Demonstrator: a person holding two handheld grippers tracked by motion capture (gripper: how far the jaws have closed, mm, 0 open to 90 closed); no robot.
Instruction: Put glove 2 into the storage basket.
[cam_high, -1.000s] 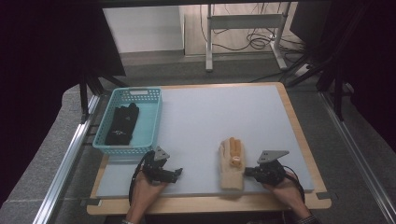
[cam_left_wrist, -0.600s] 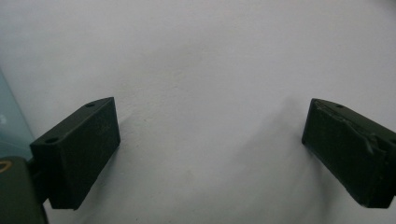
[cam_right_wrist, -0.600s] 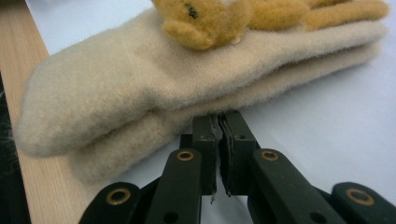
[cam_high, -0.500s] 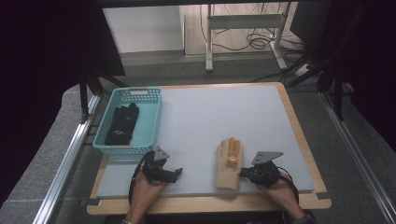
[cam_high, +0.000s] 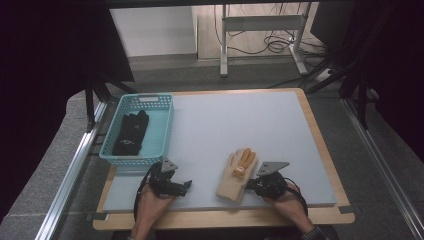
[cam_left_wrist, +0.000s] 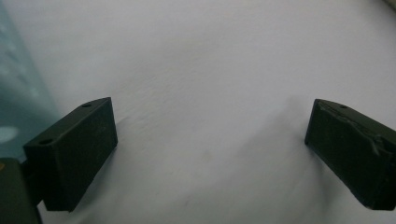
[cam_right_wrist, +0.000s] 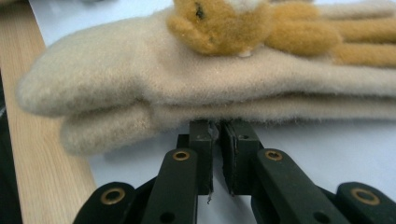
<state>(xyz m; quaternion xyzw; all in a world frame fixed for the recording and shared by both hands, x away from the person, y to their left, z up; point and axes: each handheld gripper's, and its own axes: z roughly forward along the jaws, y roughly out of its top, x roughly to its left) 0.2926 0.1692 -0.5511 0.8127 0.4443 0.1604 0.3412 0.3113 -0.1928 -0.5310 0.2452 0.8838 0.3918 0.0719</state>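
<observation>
A cream knit glove with an orange-brown plush bear on its back lies flat on the white mat, near the front edge. In the right gripper view this glove appears as two stacked layers. My right gripper sits at its right side with the jaws all but together. Its tips touch the lower layer's edge, and no cloth is between them. My left gripper rests low over bare mat, front left. Its jaws stand wide apart with nothing between them.
A teal plastic basket stands at the mat's left side with black gloves inside; its wall lies just left of my left gripper. The white mat lies on a wooden board, whose front edge runs under both hands.
My right gripper has slid left along the front of the mat, up against the cream glove. The glove has shifted a little to the left. The left gripper has stayed put.
</observation>
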